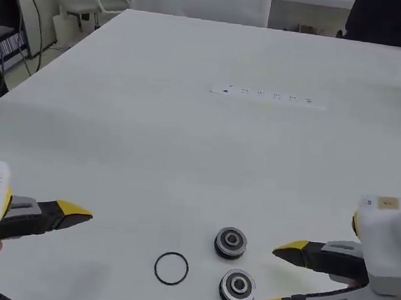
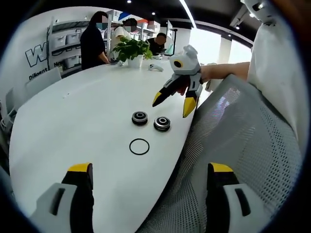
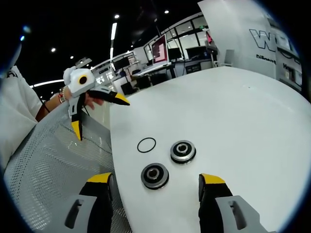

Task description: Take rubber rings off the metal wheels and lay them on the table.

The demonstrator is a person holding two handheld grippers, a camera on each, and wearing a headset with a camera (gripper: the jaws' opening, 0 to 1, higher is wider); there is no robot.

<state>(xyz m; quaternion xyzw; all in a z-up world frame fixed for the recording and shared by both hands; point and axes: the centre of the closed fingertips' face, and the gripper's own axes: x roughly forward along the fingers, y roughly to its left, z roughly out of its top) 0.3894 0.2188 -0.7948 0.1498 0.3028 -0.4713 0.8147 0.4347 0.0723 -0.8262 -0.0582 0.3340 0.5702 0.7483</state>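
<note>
thin black rubber ring (image 1: 171,268) lies flat and loose on the white table (image 1: 189,121), near the front edge, touching nothing. in the head view, just to its right sit two round metal wheels with dark rims, one (image 1: 231,242) farther back, one (image 1: 237,286) closer, near each other but apart. right gripper (image 1: 260,281) hovers just beside the closer wheel, yellow-tipped jaws spread wide, empty. left gripper (image 2: 150,169) hangs well off to the ring's left, jaws wide too, nothing between them.
</note>
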